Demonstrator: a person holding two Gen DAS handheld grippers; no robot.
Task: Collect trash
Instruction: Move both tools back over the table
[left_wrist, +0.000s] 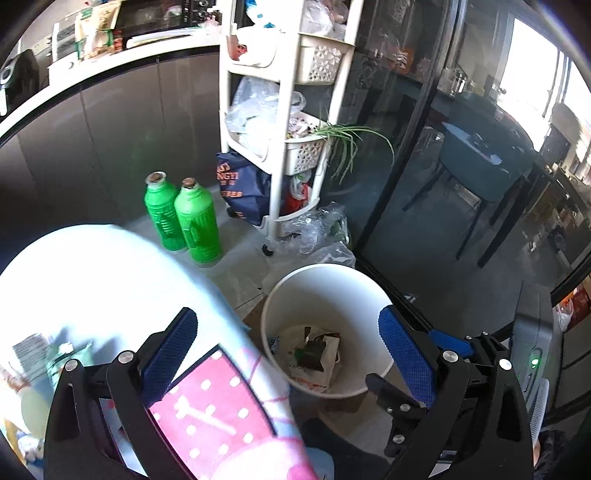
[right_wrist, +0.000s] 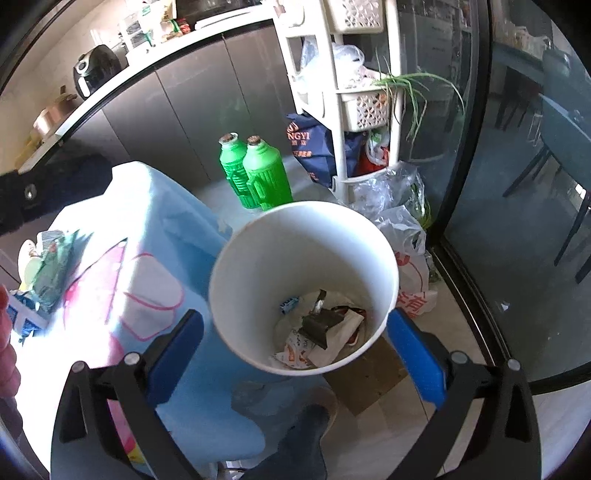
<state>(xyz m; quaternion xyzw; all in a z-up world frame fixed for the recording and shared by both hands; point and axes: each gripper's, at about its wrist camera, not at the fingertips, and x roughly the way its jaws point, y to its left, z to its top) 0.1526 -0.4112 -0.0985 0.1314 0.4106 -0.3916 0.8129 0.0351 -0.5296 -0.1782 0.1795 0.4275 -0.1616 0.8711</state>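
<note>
A white round bin (left_wrist: 325, 291) stands on the floor beside a table draped in a light blue cloth with pink print (left_wrist: 110, 288). Crumpled wrappers and paper (left_wrist: 314, 354) lie at its bottom. My left gripper (left_wrist: 288, 356) hangs open over the table's corner and the bin's near rim, nothing between its blue pads. My right gripper (right_wrist: 295, 354) is open too, directly above the bin (right_wrist: 295, 251), and empty. The wrappers (right_wrist: 321, 332) show between its fingers. Several packets (right_wrist: 48, 269) lie on the cloth (right_wrist: 147, 236) at the left.
Two green bottles (left_wrist: 184, 218) stand on the floor behind the bin. A white tiered cart (left_wrist: 280, 122) with bags is to their right, plastic bags (right_wrist: 402, 221) at its foot. A glass door (left_wrist: 461, 184) closes the right side. Cardboard (right_wrist: 373, 376) lies under the bin.
</note>
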